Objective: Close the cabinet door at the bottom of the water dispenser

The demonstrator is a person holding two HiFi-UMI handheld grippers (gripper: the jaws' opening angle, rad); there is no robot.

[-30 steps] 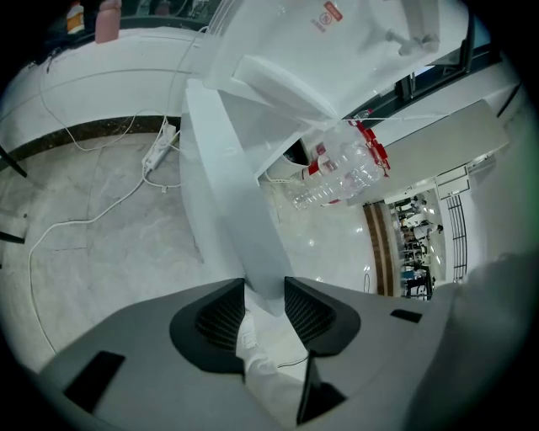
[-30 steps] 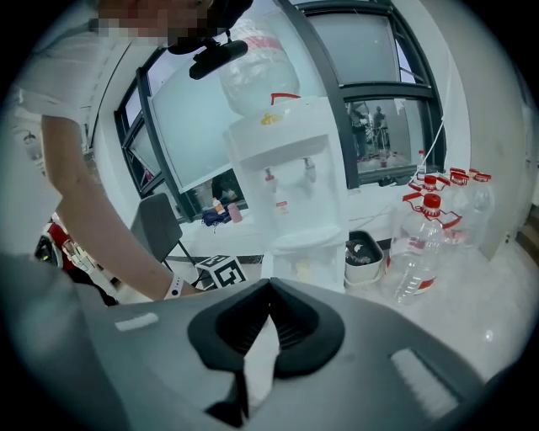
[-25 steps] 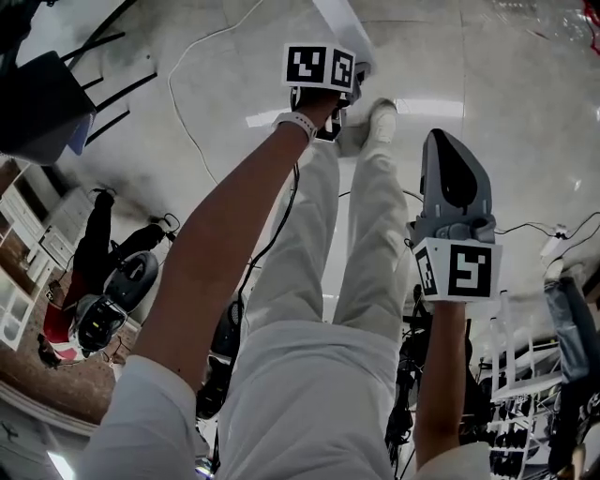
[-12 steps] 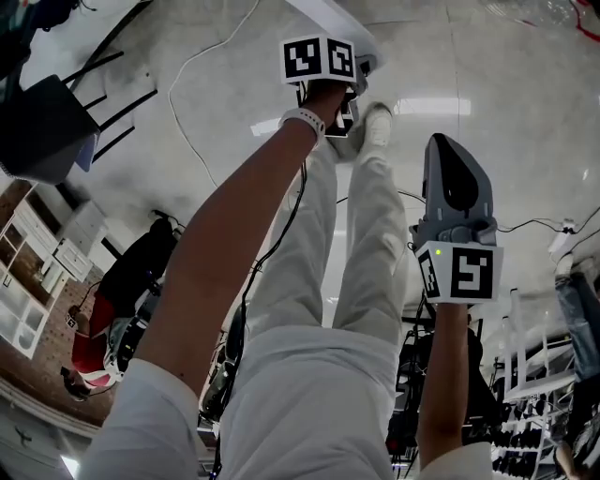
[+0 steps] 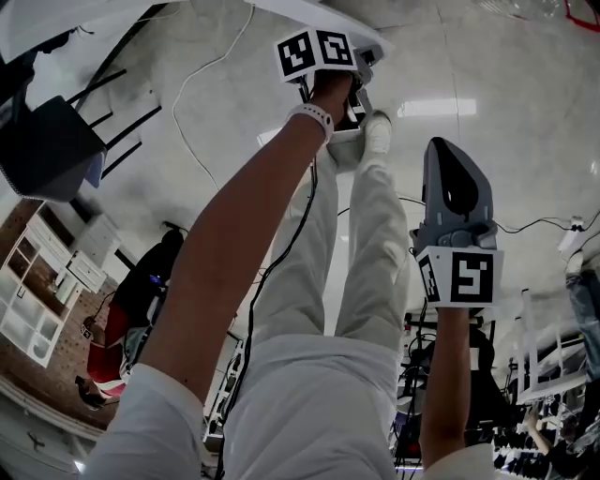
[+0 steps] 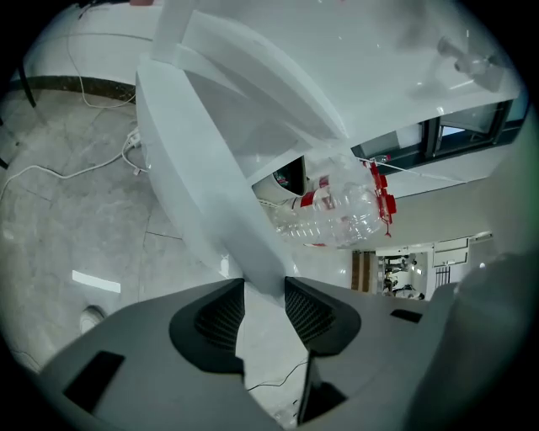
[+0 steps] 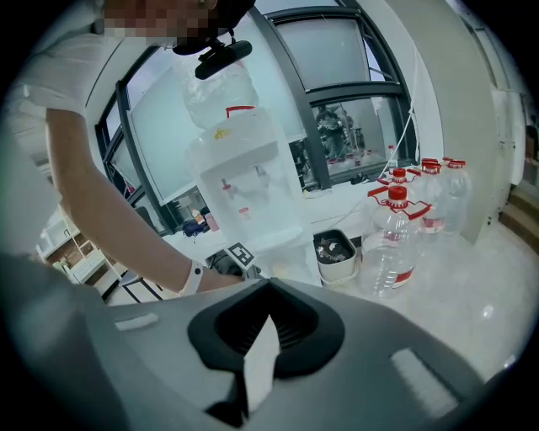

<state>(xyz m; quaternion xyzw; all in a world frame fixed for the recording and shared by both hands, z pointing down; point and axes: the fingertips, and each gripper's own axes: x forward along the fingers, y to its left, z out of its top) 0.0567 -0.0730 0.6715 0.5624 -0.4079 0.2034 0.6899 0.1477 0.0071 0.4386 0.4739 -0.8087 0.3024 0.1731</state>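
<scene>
The white cabinet door runs as a slanted panel through the left gripper view, and its edge sits between the pads of my left gripper, which is shut on it. In the head view the left gripper is stretched far forward past the person's shoe, under a white panel. The water dispenser, white with a bottle on top, shows in the right gripper view, with the left gripper's marker cube low beside it. My right gripper is held back at the right, shut and empty.
Several clear water bottles with red labels and a small white bin stand right of the dispenser. One bottle lies behind the door. Cables trail over the glossy floor. A dark chair stands at the left.
My left gripper has reached farther forward with the door edge in it, and more white panel shows at the top of the head view. The right gripper has barely moved.
</scene>
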